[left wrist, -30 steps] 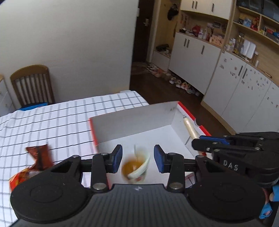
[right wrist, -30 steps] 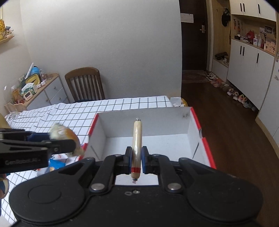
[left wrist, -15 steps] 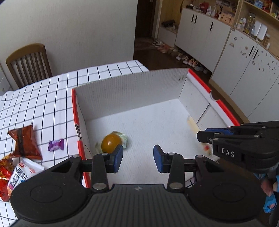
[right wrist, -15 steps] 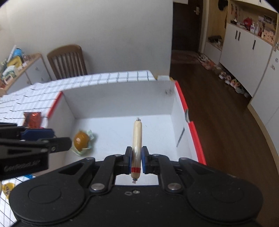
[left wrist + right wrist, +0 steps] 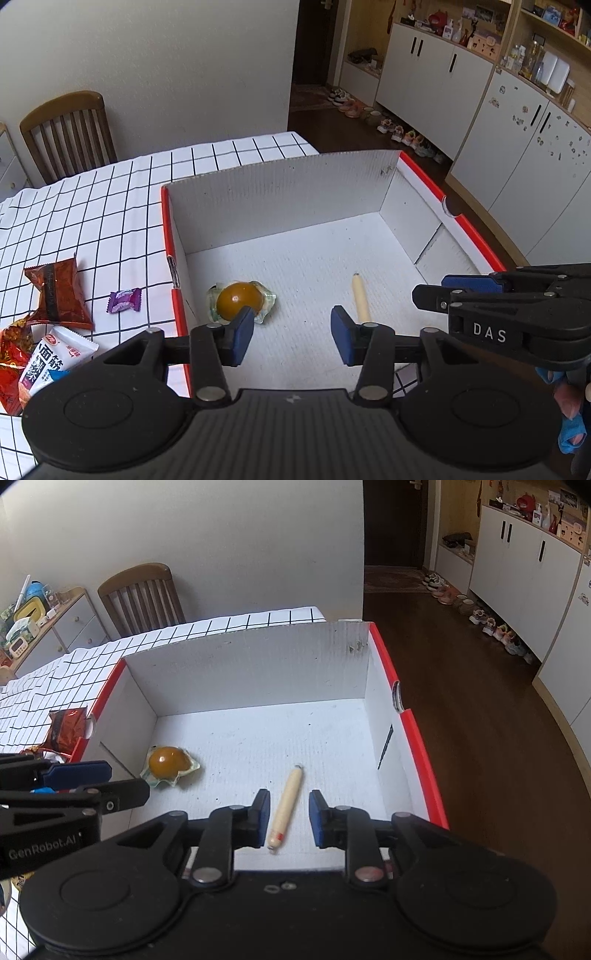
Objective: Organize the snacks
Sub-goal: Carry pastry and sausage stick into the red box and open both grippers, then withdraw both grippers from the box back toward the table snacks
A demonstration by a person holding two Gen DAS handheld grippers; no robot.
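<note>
Hovering over the near edge of the white cardboard box [image 5: 280, 192] with its red rim, both tools hang with jaws spread and nothing gripped. The left gripper [image 5: 291, 338] has its blue pads wide apart above the box floor, and the right gripper [image 5: 286, 818] has its pads parted on either side of the sausage stick [image 5: 286, 806], not touching it. That pale sausage stick [image 5: 360, 297] lies flat on the box floor, right of centre, its red-marked end toward the near wall and its tip pointing toward the far wall. Left of it on the same floor, well apart, rests the brown marinated egg in its clear wrapper [image 5: 239, 302], close to the box's left wall; the right wrist view shows the egg [image 5: 169, 764] in that same corner area. Outside the box's left wall, on the checked tablecloth [image 5: 110, 206], lie a small purple candy [image 5: 124, 300], a dark red snack packet [image 5: 59, 291], and a white packet with Chinese print [image 5: 55, 360] next to a red wrapper at the picture's edge. Beyond the box's far wall, past the table, a wooden chair [image 5: 142, 596] stands against the wall.
</note>
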